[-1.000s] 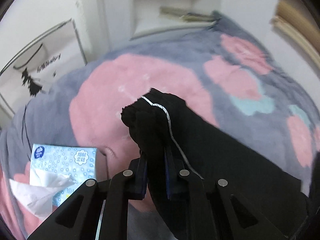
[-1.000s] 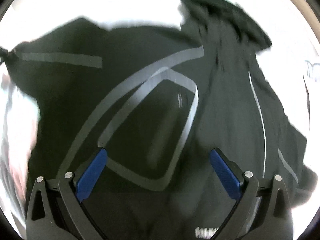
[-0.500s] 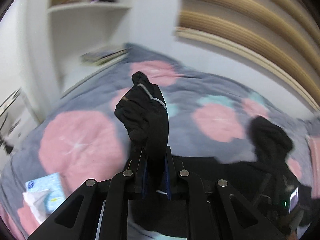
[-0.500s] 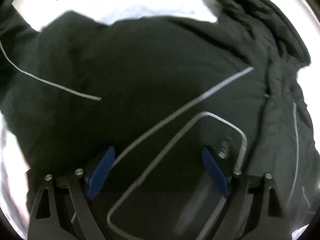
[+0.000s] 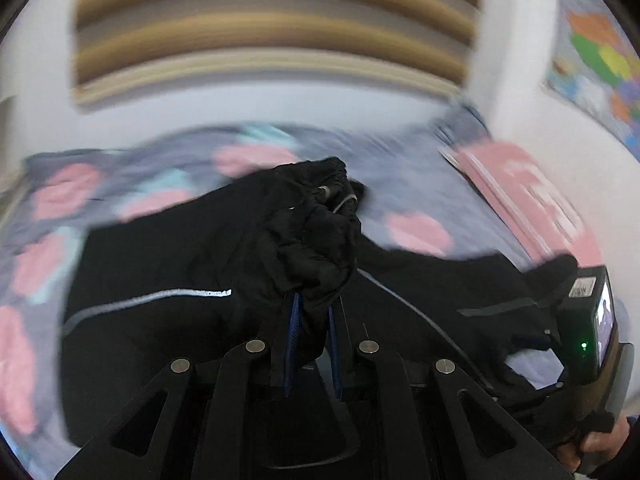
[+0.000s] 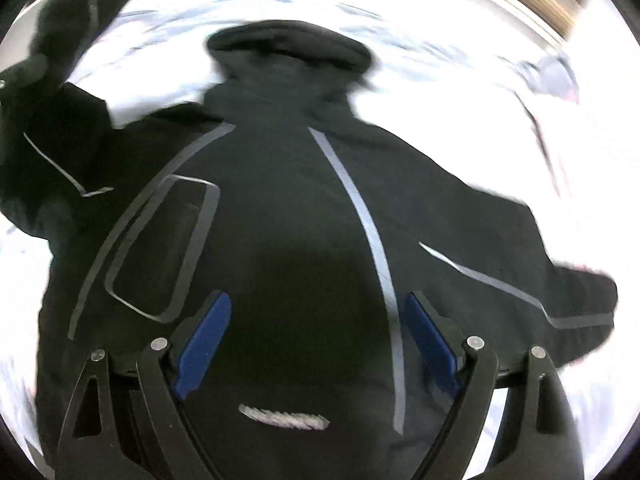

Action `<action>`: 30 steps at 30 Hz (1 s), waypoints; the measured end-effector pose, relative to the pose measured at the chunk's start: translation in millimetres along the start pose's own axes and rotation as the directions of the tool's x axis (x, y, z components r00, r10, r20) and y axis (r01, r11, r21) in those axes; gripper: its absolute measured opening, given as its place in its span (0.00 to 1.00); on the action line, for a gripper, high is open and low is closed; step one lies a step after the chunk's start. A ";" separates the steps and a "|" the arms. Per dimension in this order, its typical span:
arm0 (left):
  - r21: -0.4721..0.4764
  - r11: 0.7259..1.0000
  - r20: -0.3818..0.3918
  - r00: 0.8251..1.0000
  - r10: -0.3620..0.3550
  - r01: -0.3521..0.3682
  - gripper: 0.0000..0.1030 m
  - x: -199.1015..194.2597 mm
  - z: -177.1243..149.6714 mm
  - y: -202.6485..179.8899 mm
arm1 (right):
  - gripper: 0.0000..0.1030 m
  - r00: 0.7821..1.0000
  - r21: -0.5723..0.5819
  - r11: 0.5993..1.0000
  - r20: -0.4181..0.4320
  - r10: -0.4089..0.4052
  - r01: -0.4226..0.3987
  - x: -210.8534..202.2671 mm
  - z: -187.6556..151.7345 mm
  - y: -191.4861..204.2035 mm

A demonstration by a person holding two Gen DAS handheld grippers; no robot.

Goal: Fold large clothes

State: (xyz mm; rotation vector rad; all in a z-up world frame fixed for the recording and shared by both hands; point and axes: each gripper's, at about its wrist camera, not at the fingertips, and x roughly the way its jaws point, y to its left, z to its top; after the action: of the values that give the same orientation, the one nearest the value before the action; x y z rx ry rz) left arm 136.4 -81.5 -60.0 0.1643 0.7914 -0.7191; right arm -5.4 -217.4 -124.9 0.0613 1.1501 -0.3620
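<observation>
A large black jacket with grey reflective stripes lies spread on a bed; its hood points away in the right wrist view. My left gripper is shut on a bunched sleeve cuff of the jacket and holds it raised over the body of the garment. My right gripper is open, its blue pads wide apart just above the jacket's front, holding nothing. The right gripper's body shows at the right edge of the left wrist view.
The bed carries a grey blanket with pink and teal blotches. A pink pillow lies at the right by the wall. A slatted wooden headboard stands behind. A colourful map poster hangs on the right wall.
My left gripper has swung right with the sleeve cuff, from the bedside with the tissue pack across over the jacket. My right gripper has shifted so the jacket's front and hood are centred.
</observation>
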 end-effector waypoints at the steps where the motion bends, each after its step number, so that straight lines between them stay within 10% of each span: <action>1: 0.019 0.999 -0.021 0.999 -0.035 0.035 0.16 12.6 -3.0 -19.2 | 0.87 1.000 0.028 1.000 -0.019 -0.002 0.003 4.0 -2.8 -11.0; 5: 0.014 0.984 -0.178 0.969 -0.171 0.176 0.17 78.9 -19.4 -64.4 | 0.87 0.998 0.095 0.995 -0.067 -0.008 0.015 11.3 -20.0 -42.5; 8: -0.100 0.962 -0.331 0.904 -0.271 0.253 0.18 135.5 -44.8 -73.2 | 0.87 0.997 0.112 0.994 -0.078 -0.005 0.013 13.5 -28.9 -54.7; 12: -0.478 0.798 -0.430 0.694 -0.577 0.368 0.19 187.8 -79.3 -49.5 | 0.87 0.995 0.126 0.992 -0.094 0.026 -0.014 17.5 -37.7 -66.8; 13: -0.547 0.741 -0.401 0.655 -0.641 0.390 0.20 189.4 -85.0 -43.9 | 0.87 0.995 0.128 0.992 -0.092 0.032 -0.020 18.9 -37.6 -69.2; 14: -0.561 0.726 -0.385 0.651 -0.654 0.398 0.20 185.0 -86.6 -41.3 | 0.87 0.995 0.131 0.991 -0.089 0.042 -0.030 19.6 -36.9 -68.9; 18: -0.560 0.696 -0.280 0.687 -0.670 0.450 0.38 141.2 -74.1 -32.2 | 0.87 0.990 0.156 0.981 -0.073 0.124 -0.112 23.7 -22.4 -66.9; 26: -0.489 0.826 -0.157 0.903 -0.400 0.280 0.54 56.3 -52.5 36.8 | 0.87 0.947 0.284 0.920 -0.093 0.308 -0.272 91.7 36.4 -46.7; 28: -0.495 0.842 -0.164 0.929 -0.331 0.213 0.53 49.0 -54.2 55.5 | 0.85 0.936 0.329 0.902 -0.114 0.332 -0.280 113.2 46.9 -45.5; 29: -0.510 0.840 -0.166 0.936 -0.309 0.187 0.53 47.1 -56.2 64.8 | 0.80 0.923 0.353 0.888 -0.138 0.359 -0.293 127.0 52.0 -42.6; 30: -0.530 0.832 -0.164 0.943 -0.289 0.163 0.53 45.8 -58.7 74.3 | 0.54 0.912 0.351 0.882 -0.149 0.383 -0.314 132.8 55.0 -38.2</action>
State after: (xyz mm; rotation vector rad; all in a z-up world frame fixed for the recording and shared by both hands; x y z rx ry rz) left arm 171.8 -26.7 -142.5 -0.3408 1.2236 -0.6955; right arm 78.6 -299.1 -216.5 0.6028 1.2555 -0.2171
